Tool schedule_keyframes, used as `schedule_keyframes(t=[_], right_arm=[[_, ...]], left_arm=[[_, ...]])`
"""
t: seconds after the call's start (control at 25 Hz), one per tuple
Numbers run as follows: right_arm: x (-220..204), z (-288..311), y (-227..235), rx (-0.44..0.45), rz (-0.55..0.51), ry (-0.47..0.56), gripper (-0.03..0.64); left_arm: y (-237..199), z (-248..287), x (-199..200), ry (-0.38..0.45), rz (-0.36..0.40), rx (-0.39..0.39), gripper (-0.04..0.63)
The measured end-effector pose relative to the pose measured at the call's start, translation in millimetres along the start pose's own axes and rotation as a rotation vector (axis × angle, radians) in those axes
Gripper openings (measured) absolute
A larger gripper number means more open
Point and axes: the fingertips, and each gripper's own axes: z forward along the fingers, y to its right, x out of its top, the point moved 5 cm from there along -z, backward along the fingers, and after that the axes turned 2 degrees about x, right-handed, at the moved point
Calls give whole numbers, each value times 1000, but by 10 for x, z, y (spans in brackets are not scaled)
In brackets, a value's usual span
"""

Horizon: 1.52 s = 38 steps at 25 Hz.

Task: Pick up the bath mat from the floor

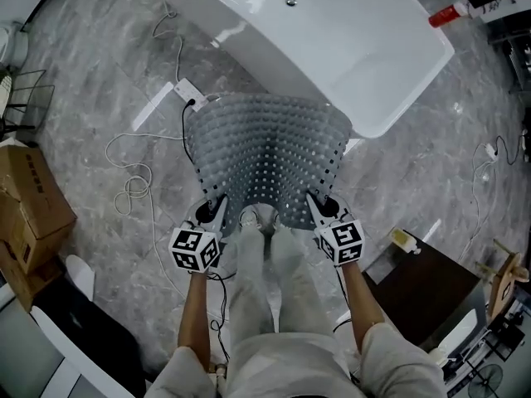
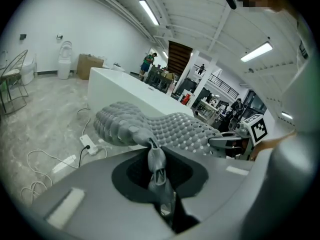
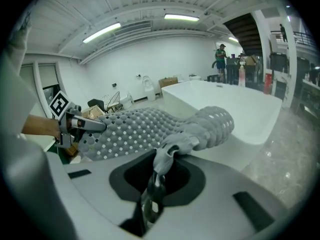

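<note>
Floor [image 1: 99, 73]: grey stone, with loose cables on it to my left; the mat hangs above its middle stretch, in front of the person's feet.
Bathtub [image 1: 332, 31]: white, standing across the far side of the floor; its near rim is close to the mat's far edge, and I cannot tell whether they touch.
Bath mat [image 1: 265, 143]: grey, studded and full of holes; held up by its two near corners, it sags in the middle and droops away toward the bathtub; I judge it off the floor, or nearly so.
Left gripper [image 1: 217, 206]: jaws pressed together on the mat's near left corner; a fold of mat is bunched between them.
Right gripper [image 1: 315, 204]: likewise pinching the near right corner.
Power strip [image 1: 189, 92]: white, on the floor just beyond the mat's far left corner, its cable trailing off.
Step in hand: the lift, I judge.
Doing it well: I would raise both corners together and level; hold the pinches firm, since the mat looks floppy and heavy; draw it back from the bathtub rim and the power strip so the drooping edge snags nothing.
</note>
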Motion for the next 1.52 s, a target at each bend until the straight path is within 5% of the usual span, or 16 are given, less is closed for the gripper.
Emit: schedule_keyframes(t=[0.92, 1.52], right_arm=[[2094, -1169, 223, -130, -90, 293, 48], [2939, -1833, 284, -175, -139, 431, 48]], left_arm=[[830, -572, 2355, 214, 207, -83, 48], [1399, -968, 3193, 321, 283, -122, 47]])
